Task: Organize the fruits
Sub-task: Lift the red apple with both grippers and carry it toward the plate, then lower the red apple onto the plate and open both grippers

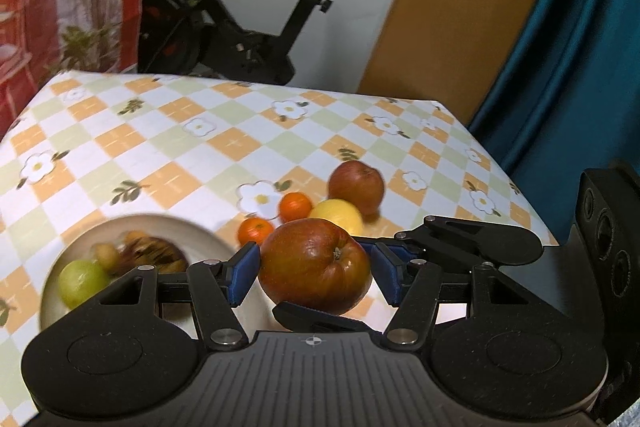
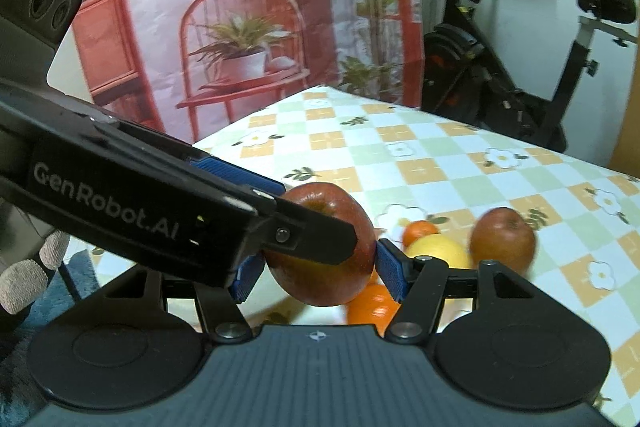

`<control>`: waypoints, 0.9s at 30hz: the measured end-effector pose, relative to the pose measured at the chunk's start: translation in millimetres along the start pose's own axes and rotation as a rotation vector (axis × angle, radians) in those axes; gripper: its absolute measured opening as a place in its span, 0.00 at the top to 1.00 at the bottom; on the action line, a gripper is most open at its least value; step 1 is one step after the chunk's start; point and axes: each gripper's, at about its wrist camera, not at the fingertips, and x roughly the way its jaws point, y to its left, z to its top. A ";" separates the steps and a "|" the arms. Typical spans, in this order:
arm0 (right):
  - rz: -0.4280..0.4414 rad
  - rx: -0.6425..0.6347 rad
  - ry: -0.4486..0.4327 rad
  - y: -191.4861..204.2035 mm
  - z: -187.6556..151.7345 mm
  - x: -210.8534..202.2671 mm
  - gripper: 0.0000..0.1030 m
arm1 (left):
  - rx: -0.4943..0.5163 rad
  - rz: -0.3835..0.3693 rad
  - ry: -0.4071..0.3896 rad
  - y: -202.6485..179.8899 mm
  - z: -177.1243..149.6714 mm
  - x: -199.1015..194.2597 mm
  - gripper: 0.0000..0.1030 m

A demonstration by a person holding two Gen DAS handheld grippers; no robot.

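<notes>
- The table (image 1: 160, 131), under a checked flower-print cloth, stretches ahead of both sets of jaws.
- An exercise bike (image 1: 240, 27) stands past the table's far edge, well beyond the left jaws.
- The left gripper (image 1: 316, 275) is clenched on the red apple (image 1: 316, 263). Its blue pads (image 1: 244, 275) press the fruit's two flanks.
- The right gripper (image 2: 320, 267) grasps that same apple from another angle, one blue pad on each side. In the right wrist view the left gripper's finger crosses the fruit's front and partly hides the left-hand pad.
- A pale plate (image 1: 192, 231) lies on the table to the left of the left jaws, partly behind the left finger.
- The red apple sits between both pairs of jaws, raised off the cloth, with its stem end turned towards the left wrist camera.
- A second red apple (image 1: 356, 187) rests on the cloth ahead of the left jaws, slightly to the right.
- A lemon (image 1: 340, 217) lies just behind the held apple, beside the second apple.
- A green fruit (image 1: 82, 281) sits on the plate, far left of the jaws, next to some blurred brownish items.
- Two small oranges (image 1: 295, 206) (image 1: 255, 230) lie just ahead and left of the held apple.
</notes>
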 end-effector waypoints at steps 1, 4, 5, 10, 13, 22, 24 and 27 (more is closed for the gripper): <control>0.008 -0.007 0.006 3.5 0.9 3.1 0.39 | -0.007 0.003 0.002 3.5 -1.3 -0.9 0.39; 0.030 -0.025 0.023 12.6 2.2 11.1 0.39 | -0.029 0.014 0.006 11.9 -5.0 -3.3 0.39; 0.038 -0.032 0.030 15.8 2.6 14.0 0.39 | -0.037 0.017 0.007 14.7 -6.1 -4.1 0.39; 0.066 -0.060 0.056 26.9 3.6 25.0 0.39 | -0.080 0.024 0.018 28.6 -10.2 -4.9 0.39; 0.082 -0.074 0.073 31.6 4.3 33.1 0.39 | -0.111 0.028 0.026 39.8 -10.4 -6.5 0.39; 0.146 -0.124 0.113 46.6 16.8 61.4 0.39 | -0.218 0.020 0.038 75.4 -14.2 -17.4 0.39; 0.155 -0.143 0.117 50.7 16.1 62.0 0.39 | -0.217 0.020 0.041 75.6 -17.8 -19.3 0.39; 0.169 -0.143 0.126 54.5 13.0 63.2 0.39 | -0.211 0.027 0.048 74.6 -24.4 -21.8 0.39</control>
